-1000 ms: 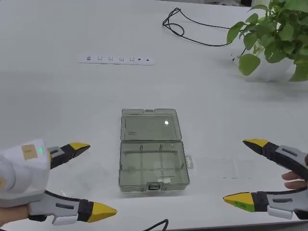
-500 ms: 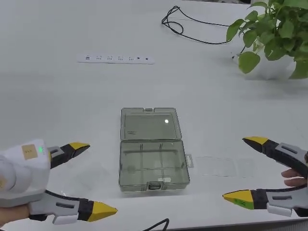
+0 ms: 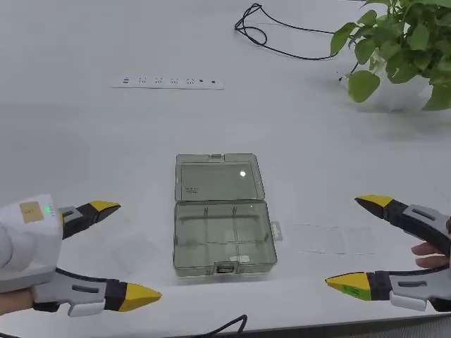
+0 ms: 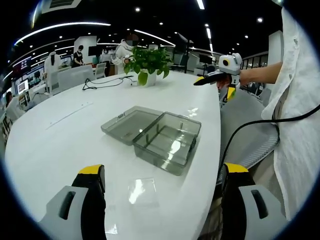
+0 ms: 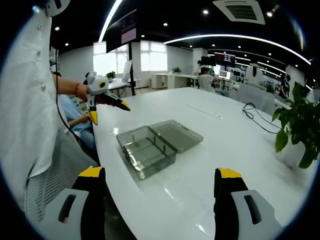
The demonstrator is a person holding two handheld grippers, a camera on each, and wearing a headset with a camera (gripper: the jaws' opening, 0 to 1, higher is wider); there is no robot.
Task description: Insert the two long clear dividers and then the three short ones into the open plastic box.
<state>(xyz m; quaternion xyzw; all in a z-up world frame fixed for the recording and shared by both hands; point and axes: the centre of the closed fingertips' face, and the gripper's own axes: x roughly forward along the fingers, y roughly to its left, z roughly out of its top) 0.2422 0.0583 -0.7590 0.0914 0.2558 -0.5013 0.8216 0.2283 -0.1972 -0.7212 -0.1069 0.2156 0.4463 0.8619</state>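
Observation:
The open smoky plastic box [image 3: 223, 239] lies mid-table with its lid [image 3: 218, 176] folded flat behind it; faint lines cross its floor. Clear dividers [image 3: 332, 239] lie flat to the box's right, hard to make out. Another clear piece [image 4: 142, 190] lies on the table in front of my left gripper. My left gripper [image 3: 125, 251] hovers open left of the box, holding nothing. My right gripper [image 3: 356, 242] hovers open near the right-hand dividers, also holding nothing. The left gripper view shows the box [image 4: 167, 142] ahead and the right gripper [image 4: 220, 75] beyond. The right gripper view shows the box [image 5: 146, 150] and the left gripper [image 5: 102, 95].
A white power strip [image 3: 168, 82] lies at the back left, a looped black cable [image 3: 271, 35] at the back. A potted plant [image 3: 398, 42] stands at the back right. Another black cable [image 3: 227, 327] crosses the table's front edge, just below the box.
The head view has shifted slightly. My left gripper has drifted a little to the left. Both grippers stay open, and the box and dividers have not moved.

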